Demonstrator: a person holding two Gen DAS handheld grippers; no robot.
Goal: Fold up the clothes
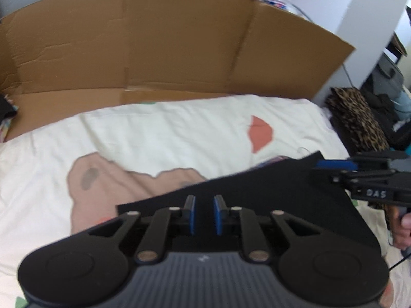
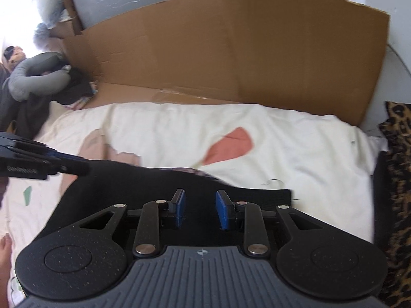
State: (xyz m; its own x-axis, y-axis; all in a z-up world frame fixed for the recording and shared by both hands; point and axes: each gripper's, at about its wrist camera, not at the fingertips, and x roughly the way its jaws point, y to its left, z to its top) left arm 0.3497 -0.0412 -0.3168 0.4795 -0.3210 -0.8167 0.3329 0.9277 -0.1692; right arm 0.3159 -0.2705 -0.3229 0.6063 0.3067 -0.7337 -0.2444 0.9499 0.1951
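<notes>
A black garment (image 1: 269,192) lies flat on a cream bedspread (image 1: 167,131) with pink and orange patches. It also shows in the right wrist view (image 2: 143,182). My left gripper (image 1: 204,213) hovers over the garment's near edge, jaws open with a narrow gap and nothing between the blue pads. My right gripper (image 2: 199,209) is open over the garment, empty. The right gripper shows in the left wrist view (image 1: 359,172) at the garment's right corner. The left gripper shows in the right wrist view (image 2: 51,164) at the garment's left edge.
A tall sheet of brown cardboard (image 1: 154,46) stands along the bed's far side. Leopard-print fabric (image 2: 398,154) and dark bags (image 1: 385,97) lie at the right. A grey pillow and dark clothes (image 2: 38,77) sit at the far left.
</notes>
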